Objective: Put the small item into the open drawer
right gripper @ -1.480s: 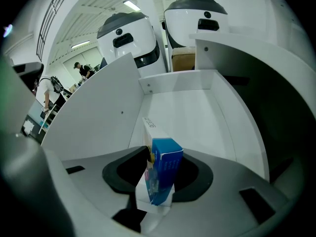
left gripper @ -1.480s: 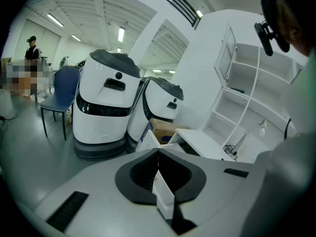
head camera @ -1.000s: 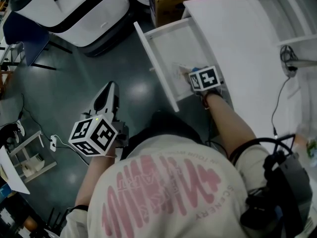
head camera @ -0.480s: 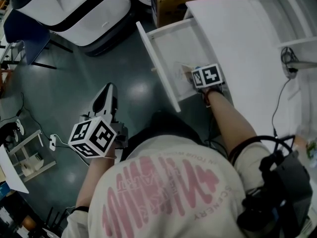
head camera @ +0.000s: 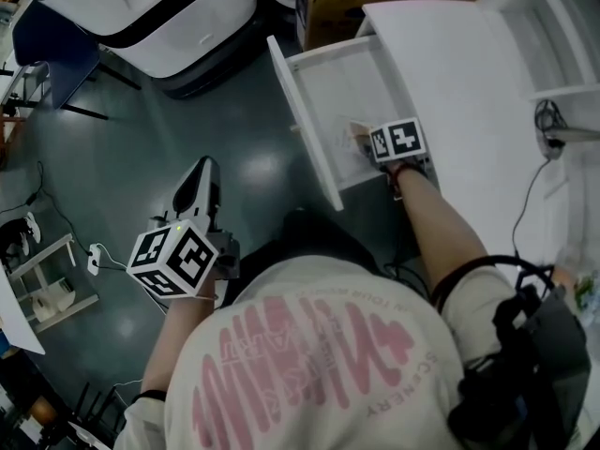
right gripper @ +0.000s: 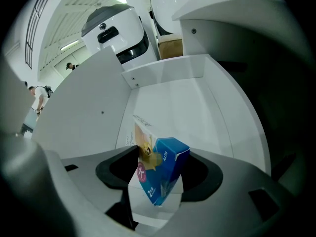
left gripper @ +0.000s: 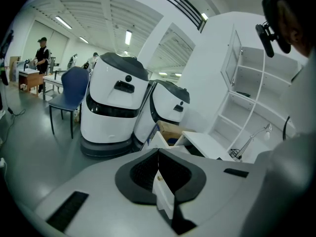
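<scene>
A small blue box (right gripper: pixel 165 167) stands tilted inside the open drawer (right gripper: pixel 197 107), between the right gripper's (right gripper: pixel 160 179) fingers, which have just been opening wide. The left gripper (left gripper: pixel 159 157), fingers together, hangs well apart.

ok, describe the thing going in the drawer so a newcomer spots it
Find the white desk, then its pulled-out drawer. Inside, a small carton leans between the fingers of the right gripper, which have just been opening. It is the only coloured thing there: blue, with a pink patch and a pale printed side.
</scene>
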`<state>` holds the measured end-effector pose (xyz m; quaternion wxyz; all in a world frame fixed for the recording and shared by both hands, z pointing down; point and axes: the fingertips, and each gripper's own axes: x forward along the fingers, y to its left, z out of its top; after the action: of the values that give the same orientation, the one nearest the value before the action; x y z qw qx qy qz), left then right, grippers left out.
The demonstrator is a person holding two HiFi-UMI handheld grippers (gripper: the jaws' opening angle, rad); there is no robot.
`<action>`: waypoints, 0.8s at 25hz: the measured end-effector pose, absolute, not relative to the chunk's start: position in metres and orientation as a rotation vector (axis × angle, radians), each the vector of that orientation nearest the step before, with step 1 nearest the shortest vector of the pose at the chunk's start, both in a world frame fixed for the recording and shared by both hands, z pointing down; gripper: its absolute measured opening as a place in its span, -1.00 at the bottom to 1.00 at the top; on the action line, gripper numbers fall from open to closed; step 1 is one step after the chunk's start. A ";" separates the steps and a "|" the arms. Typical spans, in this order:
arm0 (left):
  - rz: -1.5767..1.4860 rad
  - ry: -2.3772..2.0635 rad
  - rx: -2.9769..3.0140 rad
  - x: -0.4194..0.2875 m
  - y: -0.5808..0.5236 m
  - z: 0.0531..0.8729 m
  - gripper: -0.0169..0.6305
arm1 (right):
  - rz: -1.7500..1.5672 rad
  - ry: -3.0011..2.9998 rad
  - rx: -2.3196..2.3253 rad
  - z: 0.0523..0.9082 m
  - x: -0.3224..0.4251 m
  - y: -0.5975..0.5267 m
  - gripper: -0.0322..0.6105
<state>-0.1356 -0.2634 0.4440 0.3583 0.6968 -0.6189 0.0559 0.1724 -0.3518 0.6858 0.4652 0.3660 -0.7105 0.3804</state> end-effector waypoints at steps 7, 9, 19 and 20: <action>0.143 -1.597 1.789 -0.133 -0.261 0.446 -0.85 | 0.976 -1.743 0.920 0.690 0.177 -0.354 -0.04; 0.144 -1.596 1.784 -0.134 -0.260 0.448 -0.85 | 0.986 -1.735 0.922 0.691 0.177 -0.354 -0.04; 0.134 -1.598 1.776 -0.135 -0.262 0.452 -0.85 | 0.926 -1.695 0.940 0.692 0.175 -0.363 0.00; 0.132 -1.599 1.776 -0.135 -0.263 0.452 -0.85 | 0.918 -1.693 0.939 0.692 0.174 -0.364 0.00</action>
<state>-0.1349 -0.2627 0.4515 0.3654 0.6906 -0.6220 0.0515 0.1736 -0.3644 0.6917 0.4790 0.3846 -0.6937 0.3759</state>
